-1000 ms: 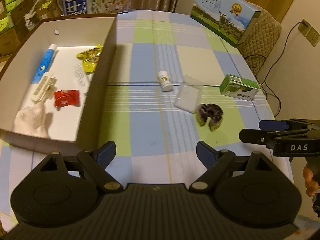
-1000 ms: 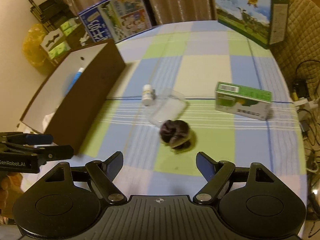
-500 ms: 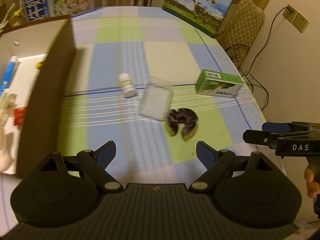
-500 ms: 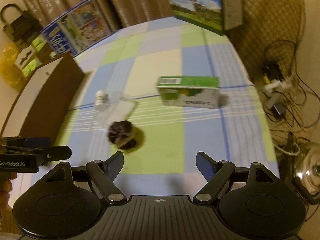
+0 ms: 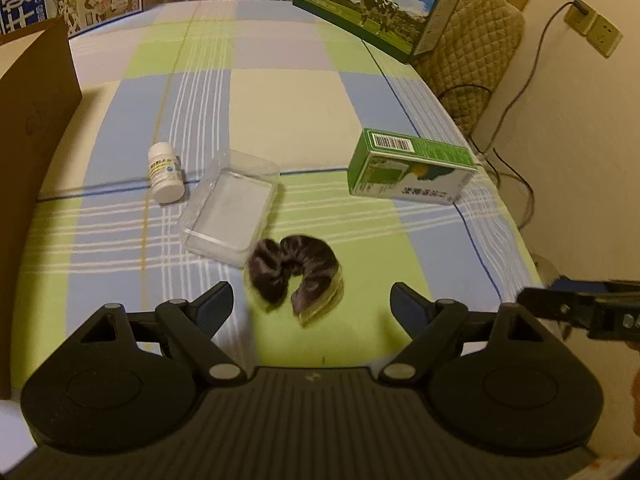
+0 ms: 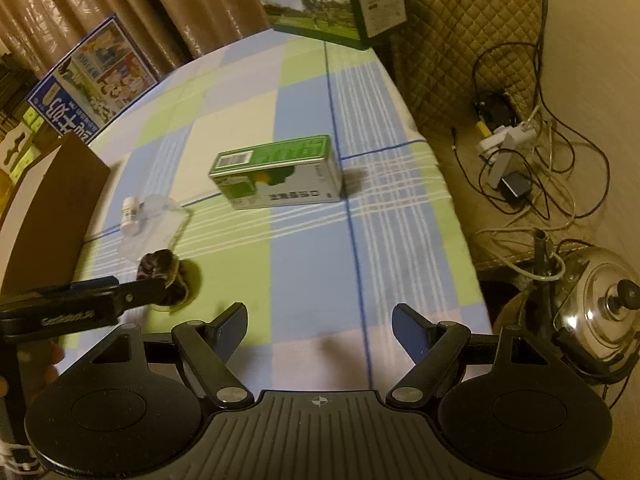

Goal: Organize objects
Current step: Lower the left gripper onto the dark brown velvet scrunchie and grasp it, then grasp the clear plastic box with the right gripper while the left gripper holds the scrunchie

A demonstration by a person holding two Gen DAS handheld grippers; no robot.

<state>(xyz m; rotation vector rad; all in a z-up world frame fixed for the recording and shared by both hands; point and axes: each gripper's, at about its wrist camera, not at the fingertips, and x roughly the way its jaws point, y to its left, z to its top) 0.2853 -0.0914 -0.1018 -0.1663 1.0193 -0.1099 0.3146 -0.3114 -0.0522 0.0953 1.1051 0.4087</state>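
A dark purple scrunchie (image 5: pixel 296 270) lies on the checked tablecloth just ahead of my open, empty left gripper (image 5: pixel 311 306). Beyond it lie a clear plastic case (image 5: pixel 230 208), a small white pill bottle (image 5: pixel 164 178) and a green carton (image 5: pixel 412 172). My right gripper (image 6: pixel 318 326) is open and empty near the table's right edge, with the green carton (image 6: pixel 276 172) ahead of it. The scrunchie (image 6: pixel 160 266), the case (image 6: pixel 154 226) and the bottle (image 6: pixel 131 214) sit to its left. The brown storage box (image 5: pixel 36 92) stands at the left.
A large milk carton box (image 5: pixel 376 4) stands at the back right and a blue printed box (image 6: pixel 88 84) at the back left. A padded chair (image 6: pixel 460 40), cables and a steel kettle (image 6: pixel 604 312) are off the table's right edge (image 6: pixel 452 220).
Both grippers have swung to the right. The box interior has left the left wrist view and the scrunchie is now close ahead of the left gripper. The right view now shows the floor and kettle.
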